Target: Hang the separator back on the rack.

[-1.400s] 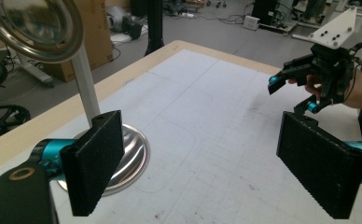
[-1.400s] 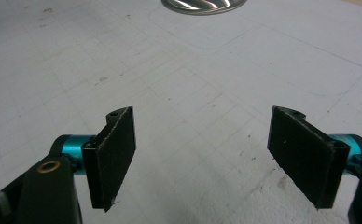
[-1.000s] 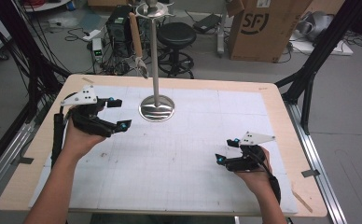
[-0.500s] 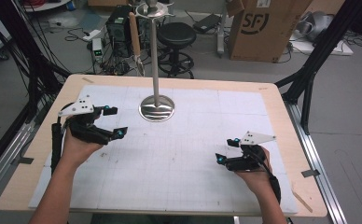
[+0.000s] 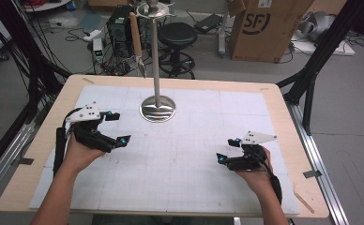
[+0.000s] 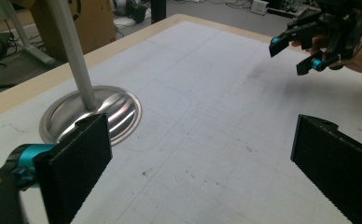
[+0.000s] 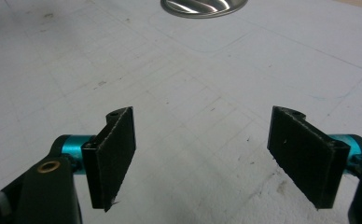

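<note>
Resting on the white gridded mat (image 5: pixel 189 159) at the near left, the left gripper (image 5: pixel 116 127) has its jaws spread wide with nothing between them; they have just been opening further. In the left gripper view both black pads (image 6: pixel 79 163) stand far apart over bare mat, no object touching either. Left hand (image 5: pixel 79 152) wraps the gripper body from the near side, grey plate on top.

Right gripper (image 5: pixel 228 151) sits at the near right of the mat, jaws also released and empty, pointing left toward the middle. In the right gripper view its two pads (image 7: pixel 116 151) stand apart over bare mat, nothing gripped. Right hand (image 5: pixel 255 171) holds it from the near side, cable trailing back along the wrist.

Metal stand (image 5: pixel 157 107) is at the far centre of the mat: round shiny base flat on the mat, thin upright pole rising from it. It is nearer the left gripper than the right, well apart from both, touched by neither. Left gripper view shows the base (image 6: pixel 93 116) just beyond the left pad, pole leaning up out of frame. Right gripper view catches the base rim (image 7: pixel 202 7) at the far edge.

Wooden table (image 5: pixel 283 108) edge shows around the mat. Cardboard box (image 5: pixel 264 28) and black stool (image 5: pixel 176 35) are on the floor beyond the table.
</note>
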Tool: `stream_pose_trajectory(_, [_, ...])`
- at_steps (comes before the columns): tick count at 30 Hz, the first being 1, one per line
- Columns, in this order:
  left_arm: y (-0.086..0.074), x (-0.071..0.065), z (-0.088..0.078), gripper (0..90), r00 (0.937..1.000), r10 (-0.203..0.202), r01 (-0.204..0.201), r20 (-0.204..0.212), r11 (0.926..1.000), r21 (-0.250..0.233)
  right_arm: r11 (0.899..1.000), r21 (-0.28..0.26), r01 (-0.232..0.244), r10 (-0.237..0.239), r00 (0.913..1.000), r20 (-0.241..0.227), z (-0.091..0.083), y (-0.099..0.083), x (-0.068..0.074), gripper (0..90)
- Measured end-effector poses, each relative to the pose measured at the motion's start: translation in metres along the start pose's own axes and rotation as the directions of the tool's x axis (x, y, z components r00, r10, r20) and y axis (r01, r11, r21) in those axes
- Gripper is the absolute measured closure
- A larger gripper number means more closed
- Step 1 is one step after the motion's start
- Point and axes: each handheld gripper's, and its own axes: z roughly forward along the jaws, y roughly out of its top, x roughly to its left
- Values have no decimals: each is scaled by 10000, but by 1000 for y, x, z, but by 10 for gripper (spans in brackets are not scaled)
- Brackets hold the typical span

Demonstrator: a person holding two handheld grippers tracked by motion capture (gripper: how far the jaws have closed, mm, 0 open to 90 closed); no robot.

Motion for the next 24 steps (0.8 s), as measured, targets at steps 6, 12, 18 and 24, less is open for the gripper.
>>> stream_pose_trajectory(6, [0,-1,0,54,10000,25,-25,43,10000,-68,10000,7,12,-12,10000,11,0,0,-1,224])
stream_pose_trajectory(12, [-2,-1,2,54,10000,-13,14,81,10000,-77,10000,74,44,-45,10000,43,0,0,0,224])
stream_pose_trajectory(18, [-2,-1,3,54,9999,-34,35,111,10000,-45,10000,73,29,-29,10000,38,0,0,-1,224])
stream_pose_trajectory(24, [-2,-1,3,54,10000,-49,49,81,10000,-62,9999,103,26,-26,10000,43,0,0,0,224])
